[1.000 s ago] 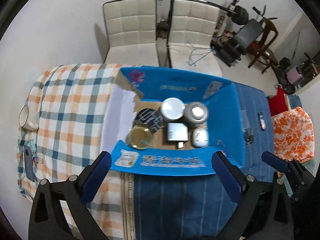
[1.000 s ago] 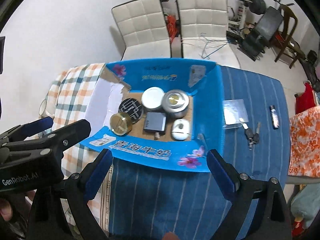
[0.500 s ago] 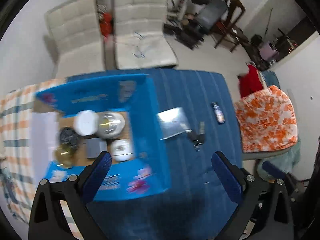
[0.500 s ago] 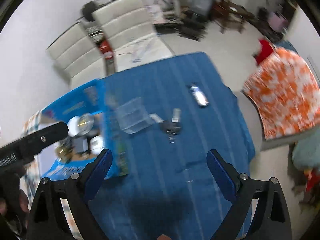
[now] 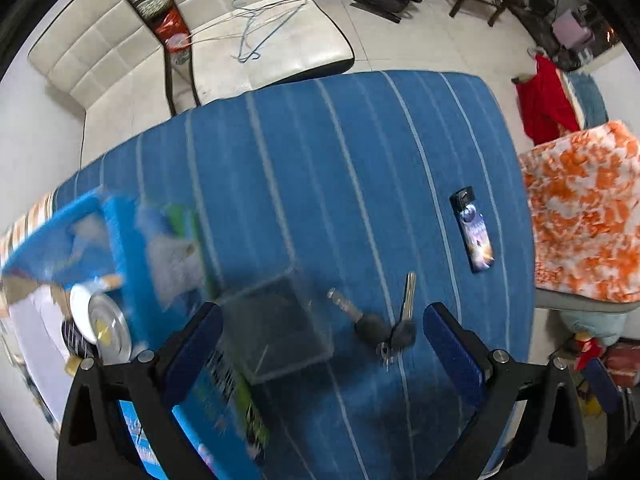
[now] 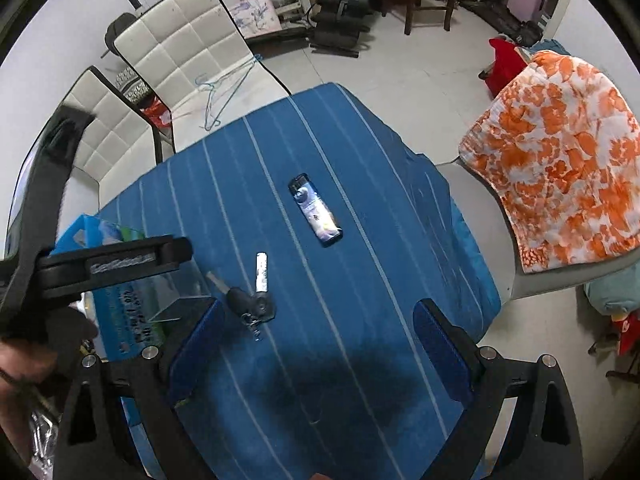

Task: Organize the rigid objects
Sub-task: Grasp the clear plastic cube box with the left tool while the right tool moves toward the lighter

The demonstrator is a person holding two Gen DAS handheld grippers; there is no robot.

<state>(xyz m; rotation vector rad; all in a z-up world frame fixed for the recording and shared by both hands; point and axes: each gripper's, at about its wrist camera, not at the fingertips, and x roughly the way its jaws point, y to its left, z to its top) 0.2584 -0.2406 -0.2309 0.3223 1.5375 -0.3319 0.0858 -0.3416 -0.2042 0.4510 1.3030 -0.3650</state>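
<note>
1. Left wrist: our left gripper [image 5: 322, 346] has jaws wide, empty; the black-headed metal key bunch [image 5: 384, 330] lies between them on the blue striped worktop [image 5: 320, 168]. Centre before closing.
2. Right wrist: our right gripper [image 6: 316, 344] has jaws wide, empty; the dark printed lighter [image 6: 316, 210] lies ahead, apart from the keys.

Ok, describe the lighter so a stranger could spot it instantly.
Find the blue striped tablecloth. The lighter lies flat on it, alone, beyond the keys. Unlike those, it is a slim dark rectangle with a glossy printed picture.
</note>
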